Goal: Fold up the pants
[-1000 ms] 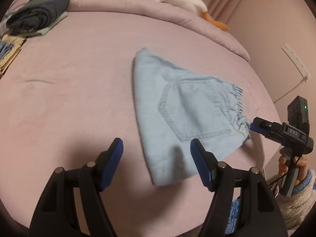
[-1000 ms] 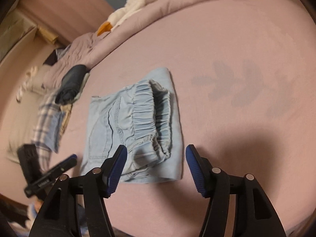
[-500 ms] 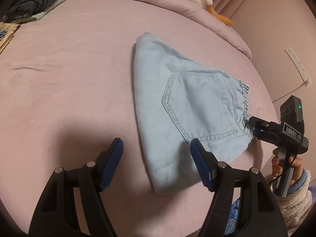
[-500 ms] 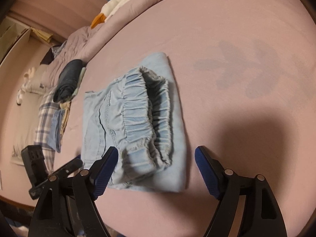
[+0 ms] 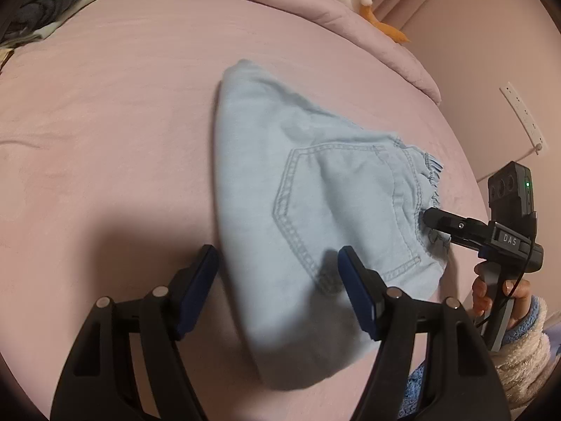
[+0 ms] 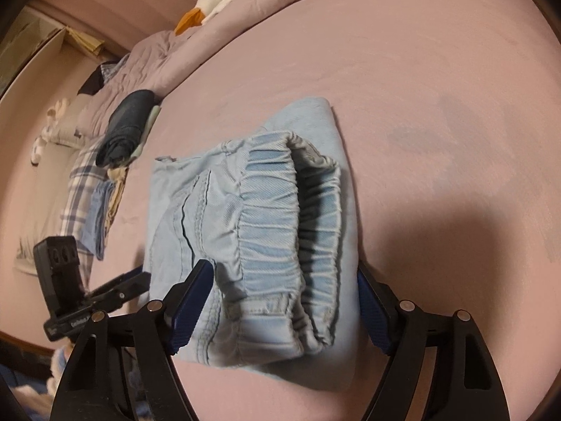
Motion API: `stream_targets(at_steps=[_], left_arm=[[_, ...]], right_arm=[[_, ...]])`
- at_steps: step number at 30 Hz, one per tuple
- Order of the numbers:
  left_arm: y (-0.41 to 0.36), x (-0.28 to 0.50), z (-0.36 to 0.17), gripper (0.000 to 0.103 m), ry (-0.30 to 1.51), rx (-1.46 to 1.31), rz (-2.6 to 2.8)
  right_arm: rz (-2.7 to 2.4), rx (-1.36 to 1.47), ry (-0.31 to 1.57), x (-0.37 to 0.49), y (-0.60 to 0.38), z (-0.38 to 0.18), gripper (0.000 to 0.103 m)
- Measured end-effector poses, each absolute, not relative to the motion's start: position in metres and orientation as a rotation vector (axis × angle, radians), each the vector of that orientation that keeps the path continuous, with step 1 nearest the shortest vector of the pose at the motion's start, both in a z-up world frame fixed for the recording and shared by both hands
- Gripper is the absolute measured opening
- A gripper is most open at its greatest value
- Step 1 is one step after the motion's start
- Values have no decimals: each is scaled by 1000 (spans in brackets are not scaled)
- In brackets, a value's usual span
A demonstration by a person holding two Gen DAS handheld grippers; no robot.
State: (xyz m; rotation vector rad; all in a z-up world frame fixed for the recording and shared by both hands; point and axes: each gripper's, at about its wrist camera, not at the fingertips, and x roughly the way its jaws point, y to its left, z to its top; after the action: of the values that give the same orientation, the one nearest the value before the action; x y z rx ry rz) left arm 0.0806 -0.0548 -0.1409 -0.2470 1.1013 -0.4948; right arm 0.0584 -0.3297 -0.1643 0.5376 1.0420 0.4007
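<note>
One folded pants (image 5: 315, 217) bundle – two grippers, left gripper (image 5: 278, 294) and right gripper (image 6: 285, 310), both spread.

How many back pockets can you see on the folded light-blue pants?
1: a stitched back pocket on the top layer of the pants, near the waistband. Others may be hidden inside the fold.
</note>
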Motion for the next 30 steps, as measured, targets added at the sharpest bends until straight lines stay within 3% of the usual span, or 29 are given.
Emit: stream_targets(at_steps=[30], left_arm=[[-78, 108, -143, 72, 1100, -210, -551]], right_arm=[[432, 492, 1007, 80, -317, -161, 80]])
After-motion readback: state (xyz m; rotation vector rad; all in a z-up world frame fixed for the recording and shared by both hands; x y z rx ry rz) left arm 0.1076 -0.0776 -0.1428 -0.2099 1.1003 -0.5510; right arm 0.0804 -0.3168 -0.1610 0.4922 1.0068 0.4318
